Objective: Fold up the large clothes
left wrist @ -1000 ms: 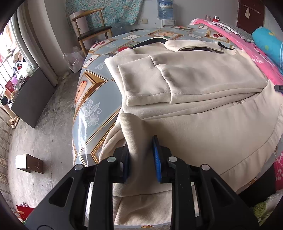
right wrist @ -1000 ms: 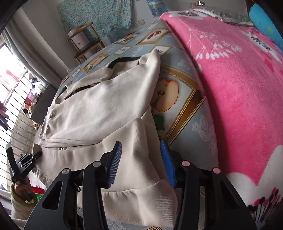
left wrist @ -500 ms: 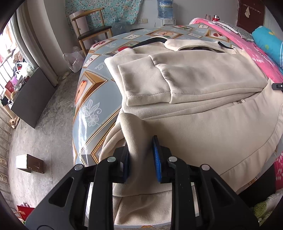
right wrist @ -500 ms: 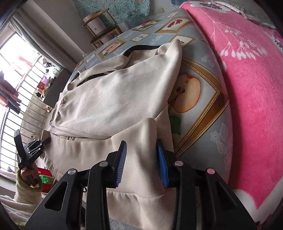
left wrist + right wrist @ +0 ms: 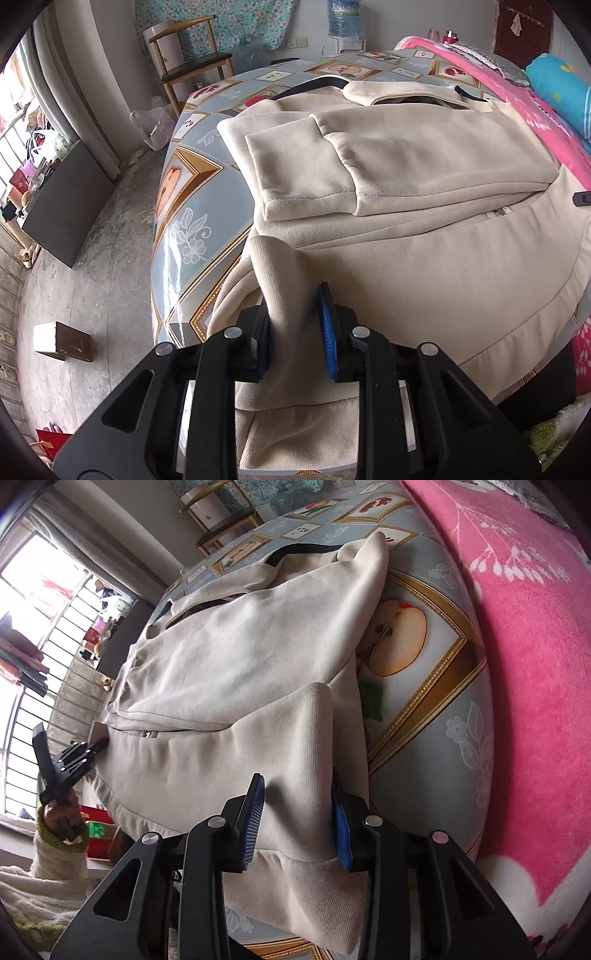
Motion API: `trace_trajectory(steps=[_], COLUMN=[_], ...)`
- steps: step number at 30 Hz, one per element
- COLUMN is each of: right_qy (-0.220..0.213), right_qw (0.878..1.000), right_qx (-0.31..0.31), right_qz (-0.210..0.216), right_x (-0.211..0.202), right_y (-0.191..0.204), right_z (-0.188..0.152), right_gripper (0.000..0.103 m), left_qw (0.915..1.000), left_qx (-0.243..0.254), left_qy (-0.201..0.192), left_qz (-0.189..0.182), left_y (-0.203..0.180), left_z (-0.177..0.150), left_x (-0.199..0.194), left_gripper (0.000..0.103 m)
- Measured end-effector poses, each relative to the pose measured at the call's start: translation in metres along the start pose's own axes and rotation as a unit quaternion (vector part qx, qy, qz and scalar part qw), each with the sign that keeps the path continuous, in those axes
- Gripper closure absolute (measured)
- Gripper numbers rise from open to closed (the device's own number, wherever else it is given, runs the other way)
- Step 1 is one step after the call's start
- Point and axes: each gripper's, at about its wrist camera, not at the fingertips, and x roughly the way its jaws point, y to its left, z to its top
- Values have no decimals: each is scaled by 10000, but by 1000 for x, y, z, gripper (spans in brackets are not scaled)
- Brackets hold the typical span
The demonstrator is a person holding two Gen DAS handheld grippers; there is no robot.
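The cream jacket [image 5: 424, 229] lies spread on the table [image 5: 192, 206] with the fruit-print cloth, its collar [image 5: 402, 90] at the far end and its hem hanging over the near edge, so its long axis runs from the near table edge away toward the chair [image 5: 188, 70]. Both sleeves are folded across its chest. To the jacket's left a strip of bare tablecloth runs to the table's curved left edge, and past that edge the concrete floor [image 5: 85, 280] lies open, with only a small wooden block [image 5: 61, 341] on it. To the jacket's right a narrower strip of cloth shows an apple picture [image 5: 400, 644], and the pink blanket [image 5: 535, 672] starts just beyond it (little room on that side).

The left gripper [image 5: 295, 334] sits at the jacket's near left hem corner, pinching a raised ridge of cream fabric between its blue pads [image 5: 328, 332]. In the right wrist view it shows again [image 5: 101, 743] at the hem's far-left end, held by a hand [image 5: 61, 818] in a green-cuffed sleeve.

The right gripper [image 5: 299, 823] is at the jacket's near right hem corner. Its jaws are closing, with a lifted fold of the hem between them; the fabric touches both pads [image 5: 253, 821], though a firm pinch is hard to confirm.
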Motion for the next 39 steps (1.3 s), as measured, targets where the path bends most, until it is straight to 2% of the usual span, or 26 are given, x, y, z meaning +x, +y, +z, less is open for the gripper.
trace_trajectory(steps=[5,9,12,20,39], right_qy=[-255,-495,-475,-321,-267], right_qw=[9951,9809,9741,9715,9631], right_qx=[-493,-1057,-1161,-1109,-1221], right_qz=[-816,-1557,-1880,-2069,-2382], right_x=[-3,-8,0,11,15], right_y=[29,54,58,57,66], right_z=[3,-8,-12,-8,-10], right_gripper=[92,93,93,93,93], left_qw=[9999,9996,9993,9990,9988], left_qx=[40,104,129,126,156], left_qy=[33,49,91,139,130], left_qz=[109,253,343,414,435], left_y=[-4,-8,-10,-12,-12], left_z=[1,2,4,5,5], left_x=[-1,-1,-1,-2,-1], left_gripper=[81,81,81,81,80])
